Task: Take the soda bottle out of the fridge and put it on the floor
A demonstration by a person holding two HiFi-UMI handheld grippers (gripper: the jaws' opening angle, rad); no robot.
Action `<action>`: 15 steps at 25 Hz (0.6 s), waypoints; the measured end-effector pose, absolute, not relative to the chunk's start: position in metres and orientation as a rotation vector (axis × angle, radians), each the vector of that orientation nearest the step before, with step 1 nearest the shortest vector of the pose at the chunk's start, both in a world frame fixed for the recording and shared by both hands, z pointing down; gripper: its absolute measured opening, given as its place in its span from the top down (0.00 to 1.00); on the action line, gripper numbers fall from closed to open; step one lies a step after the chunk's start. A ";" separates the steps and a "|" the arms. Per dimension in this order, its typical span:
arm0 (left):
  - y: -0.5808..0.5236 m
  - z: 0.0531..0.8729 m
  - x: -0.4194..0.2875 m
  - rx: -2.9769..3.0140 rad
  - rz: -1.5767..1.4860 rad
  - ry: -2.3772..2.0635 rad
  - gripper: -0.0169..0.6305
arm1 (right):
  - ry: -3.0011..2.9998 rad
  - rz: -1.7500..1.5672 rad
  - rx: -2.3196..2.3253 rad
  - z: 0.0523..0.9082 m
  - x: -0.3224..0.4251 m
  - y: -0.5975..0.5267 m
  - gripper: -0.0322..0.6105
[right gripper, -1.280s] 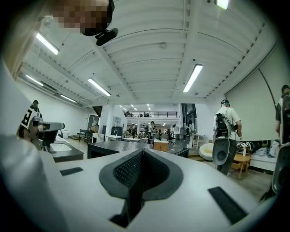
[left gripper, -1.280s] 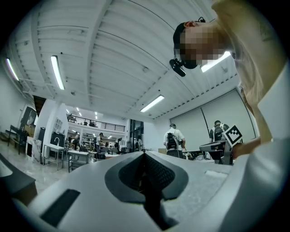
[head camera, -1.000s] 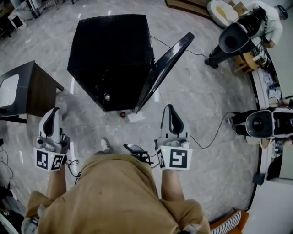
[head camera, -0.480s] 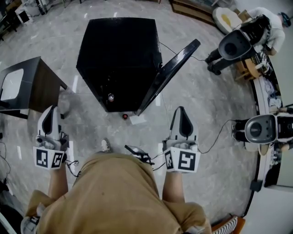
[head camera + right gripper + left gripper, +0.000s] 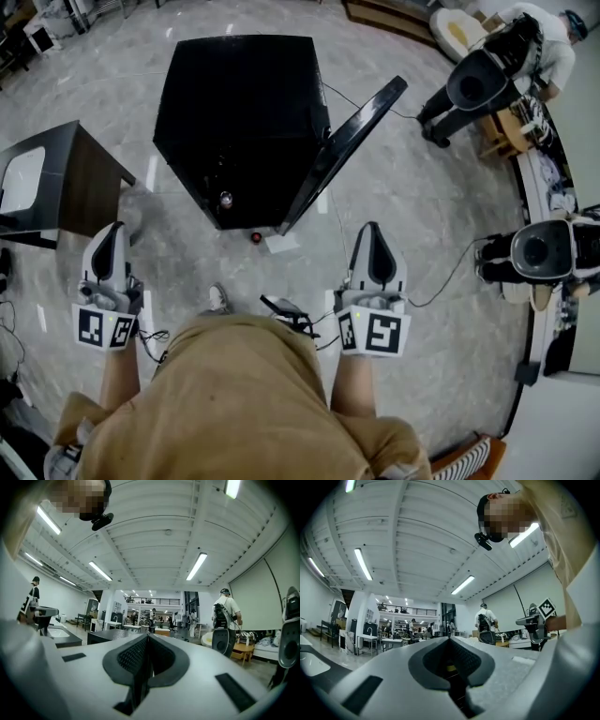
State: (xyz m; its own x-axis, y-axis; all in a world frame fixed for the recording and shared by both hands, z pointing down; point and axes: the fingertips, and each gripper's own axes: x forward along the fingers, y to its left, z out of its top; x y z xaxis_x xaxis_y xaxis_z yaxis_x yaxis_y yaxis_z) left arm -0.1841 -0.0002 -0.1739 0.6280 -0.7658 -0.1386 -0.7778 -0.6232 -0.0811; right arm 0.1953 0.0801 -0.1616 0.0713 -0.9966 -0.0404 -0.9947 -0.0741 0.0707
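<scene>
— What's underfoot?
— A glossy grey marble-look floor (image 5: pixel 441 187). Just past the person's feet lie a small red thing (image 5: pixel 255 238) and a white scrap (image 5: pixel 280 244), both at the foot of the black fridge (image 5: pixel 239 103).
— Is the fridge shut?
— No, its door (image 5: pixel 349 145) stands swung out to the right. The soda bottle (image 5: pixel 225 199) sits inside at the open front (only a small pale round top shows, so I go by that), not on the floor.
— Further off?
— A dark table (image 5: pixel 89 183) at the left, and at the far right another person (image 5: pixel 553 52) among black equipment.
— And the claws?
— The left claw (image 5: pixel 450 639) and right claw (image 5: pixel 147 637) are both pinched fully together, with nothing between the pads. They are held roughly level, well short of the fridge.
</scene>
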 end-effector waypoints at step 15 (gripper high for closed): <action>-0.005 -0.171 -0.168 -2.744 0.129 1.227 0.97 | -2.134 -0.106 2.224 -0.155 0.183 0.068 0.95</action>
